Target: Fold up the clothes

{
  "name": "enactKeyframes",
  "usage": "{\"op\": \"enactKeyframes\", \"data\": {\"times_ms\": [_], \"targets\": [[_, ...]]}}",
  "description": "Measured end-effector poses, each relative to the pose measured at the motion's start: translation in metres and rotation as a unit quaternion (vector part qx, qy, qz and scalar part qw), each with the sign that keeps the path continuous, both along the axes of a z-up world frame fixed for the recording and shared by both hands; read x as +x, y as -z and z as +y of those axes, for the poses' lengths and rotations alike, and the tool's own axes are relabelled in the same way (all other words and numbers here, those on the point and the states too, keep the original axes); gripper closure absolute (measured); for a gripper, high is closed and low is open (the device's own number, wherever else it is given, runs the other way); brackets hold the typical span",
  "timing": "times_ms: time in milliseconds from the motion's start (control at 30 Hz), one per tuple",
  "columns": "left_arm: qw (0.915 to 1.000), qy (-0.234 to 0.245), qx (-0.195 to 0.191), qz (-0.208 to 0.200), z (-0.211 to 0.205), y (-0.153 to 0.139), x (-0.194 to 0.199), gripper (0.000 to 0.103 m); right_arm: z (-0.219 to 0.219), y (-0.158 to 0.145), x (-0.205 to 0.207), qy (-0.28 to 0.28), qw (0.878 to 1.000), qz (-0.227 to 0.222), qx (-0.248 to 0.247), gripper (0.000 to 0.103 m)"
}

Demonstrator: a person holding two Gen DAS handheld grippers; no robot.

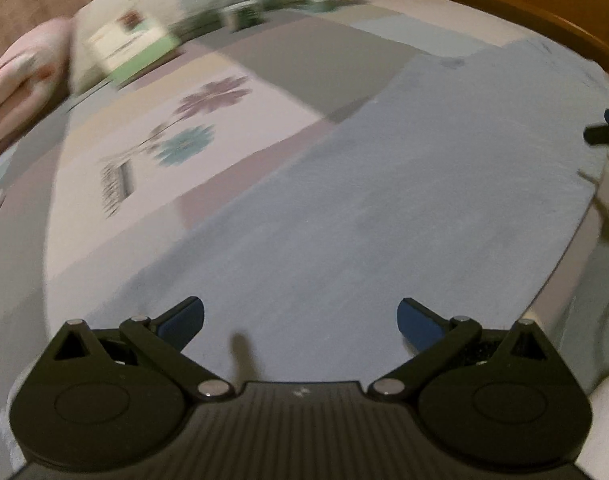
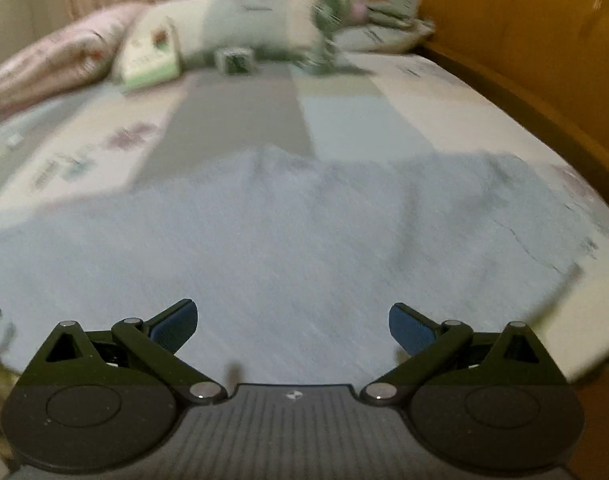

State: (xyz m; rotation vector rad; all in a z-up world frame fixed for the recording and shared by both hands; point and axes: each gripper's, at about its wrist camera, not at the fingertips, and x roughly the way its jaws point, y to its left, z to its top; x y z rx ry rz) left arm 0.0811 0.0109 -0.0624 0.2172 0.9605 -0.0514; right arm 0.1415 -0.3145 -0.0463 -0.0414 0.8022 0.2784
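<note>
In the left wrist view, the left gripper (image 1: 300, 322) hangs with its blue-padded fingers (image 1: 184, 320) spread wide apart and nothing between them, above the near end of a pale blue garment (image 1: 384, 200). The garment lies spread flat on the bed (image 1: 304, 60), running from the near edge toward the far right corner, where a wooden bed frame (image 1: 544, 12) borders the mattress. The patchwork bedspread shows flower prints beside the garment's left edge. At the far left corner sits a pink pillow (image 1: 20, 76); the picture is blurred there. The tip of the right gripper (image 1: 604, 128) shows at the right edge of the garment. In the right wrist view, the right gripper (image 2: 292, 328) also has its fingers (image 2: 412, 330) wide apart and empty, over the near edge of the bed. The blue garment (image 2: 304, 232) covers the near half of the bed from side to side, slightly rumpled toward its right end. Pillows (image 2: 224, 28) lie along the far edge.
</note>
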Motion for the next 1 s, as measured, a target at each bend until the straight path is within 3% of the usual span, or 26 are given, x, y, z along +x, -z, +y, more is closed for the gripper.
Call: {"op": "enactKeyframes", "data": {"times_ms": [200, 400, 567, 833, 1000], "targets": [[0.9982, -0.057, -0.014, 0.011, 0.035, 0.015, -0.038, 0.001, 0.077, 0.007, 0.02, -0.08, 0.995, 0.04, 0.043, 0.0], [0.9931, -0.089, -0.073, 0.019, 0.061, 0.023, -0.068, 0.001, 0.13, 0.04, 0.01, -0.106, 0.991, 0.08, 0.008, 0.0], [0.9923, -0.099, -0.071, -0.019, 0.071, 0.011, -0.083, 0.001, 0.137, 0.041, -0.008, -0.103, 0.993, 0.055, -0.033, 0.0], [0.9835, -0.134, -0.117, -0.031, 0.094, 0.028, -0.096, 0.001, 0.141, 0.013, -0.021, -0.086, 0.996, 0.031, -0.005, 0.0], [0.9779, -0.137, -0.151, -0.048, 0.101, 0.015, -0.123, 0.001, 0.152, -0.001, -0.032, -0.105, 0.994, 0.014, 0.017, 0.0]]}}
